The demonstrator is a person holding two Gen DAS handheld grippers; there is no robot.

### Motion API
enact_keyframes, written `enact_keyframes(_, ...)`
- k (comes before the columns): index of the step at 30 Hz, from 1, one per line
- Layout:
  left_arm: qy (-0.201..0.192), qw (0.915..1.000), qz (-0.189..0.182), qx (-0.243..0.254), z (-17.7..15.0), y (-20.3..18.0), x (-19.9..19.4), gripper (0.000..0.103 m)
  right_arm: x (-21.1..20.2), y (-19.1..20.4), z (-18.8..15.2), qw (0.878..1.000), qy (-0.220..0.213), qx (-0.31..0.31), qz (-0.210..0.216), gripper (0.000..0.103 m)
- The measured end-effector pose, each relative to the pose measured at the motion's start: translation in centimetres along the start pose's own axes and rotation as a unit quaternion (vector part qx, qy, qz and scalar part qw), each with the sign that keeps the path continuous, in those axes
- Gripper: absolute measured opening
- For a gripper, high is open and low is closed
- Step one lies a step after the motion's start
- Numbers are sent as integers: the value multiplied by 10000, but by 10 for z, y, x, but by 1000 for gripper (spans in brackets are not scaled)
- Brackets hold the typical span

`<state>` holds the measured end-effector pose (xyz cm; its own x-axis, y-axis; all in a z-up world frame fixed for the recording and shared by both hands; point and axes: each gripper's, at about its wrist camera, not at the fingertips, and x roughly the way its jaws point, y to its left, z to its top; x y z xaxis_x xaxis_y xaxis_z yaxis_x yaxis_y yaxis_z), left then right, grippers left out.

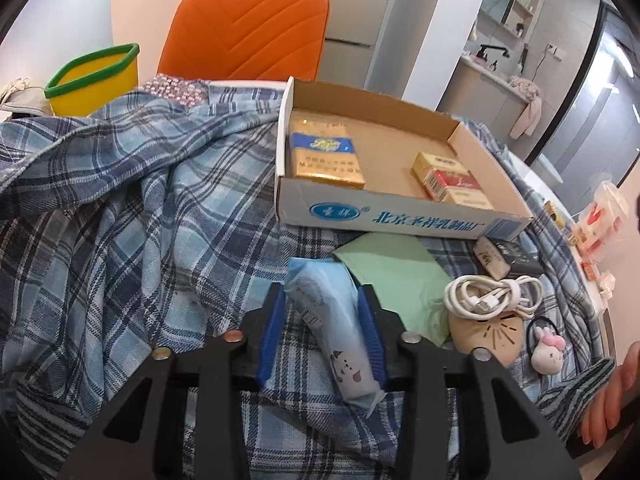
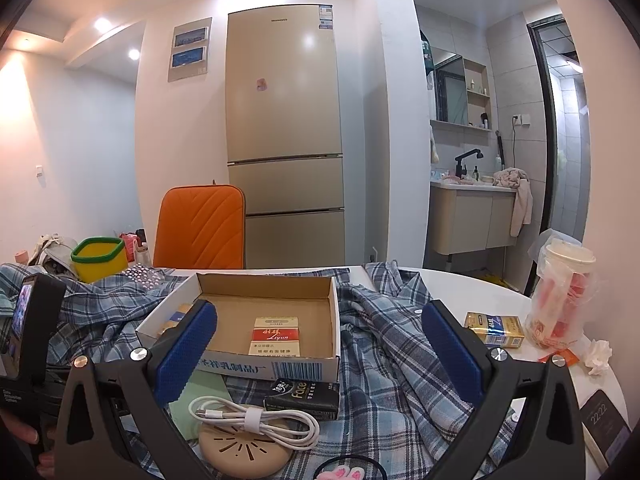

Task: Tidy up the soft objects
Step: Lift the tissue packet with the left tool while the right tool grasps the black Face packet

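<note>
My left gripper (image 1: 322,300) is shut on a light blue tissue pack (image 1: 332,320) with a cat face printed on it, held just above the blue plaid cloth (image 1: 120,208). A white cardboard box (image 1: 384,216) with cigarette packs (image 1: 324,152) inside lies ahead of it. My right gripper (image 2: 320,336) is open and empty, hovering above a coiled white cable (image 2: 256,420) on a beige round pad (image 2: 244,452). The box (image 2: 240,364) also shows in the right wrist view, with a black "Face" pack (image 2: 304,398) in front of it.
A green sheet (image 1: 396,276), a pink bunny hair tie (image 1: 548,348) and a yellow bin with green rim (image 1: 96,80) lie around. An orange chair (image 1: 248,28) stands behind the table. A plastic-wrapped cup (image 2: 560,296), a gold pack (image 2: 494,328) and a phone (image 2: 604,424) sit at the right.
</note>
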<state>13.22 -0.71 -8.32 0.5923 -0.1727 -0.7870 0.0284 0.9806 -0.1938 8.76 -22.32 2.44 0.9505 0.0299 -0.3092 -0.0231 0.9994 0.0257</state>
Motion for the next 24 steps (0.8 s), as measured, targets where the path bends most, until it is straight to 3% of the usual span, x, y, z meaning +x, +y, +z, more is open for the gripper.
enact_keyframes(7,-755,9970,-130,117,-2,-3,-30,22,3,-1,0,10000,69,45,55,103)
enact_keyframes(12,-1523,9872,-155,445,-6,-16,-57,22,15,0,4,9982,462,143,359,103)
enact_keyframes(15,-1832,9810,-165,624,-8,-23,-68,22,30,7,3,9928,985,183,650,103)
enact_keyframes(18,-2001,9776,-122,644,-8,-22,-73,22,53,13,-4,9855,1569,92,641,103)
enact_keyframes(24,-1732,9837,-10,480,-4,-16,-61,22,101,8,-27,9585,2817,274,326,103)
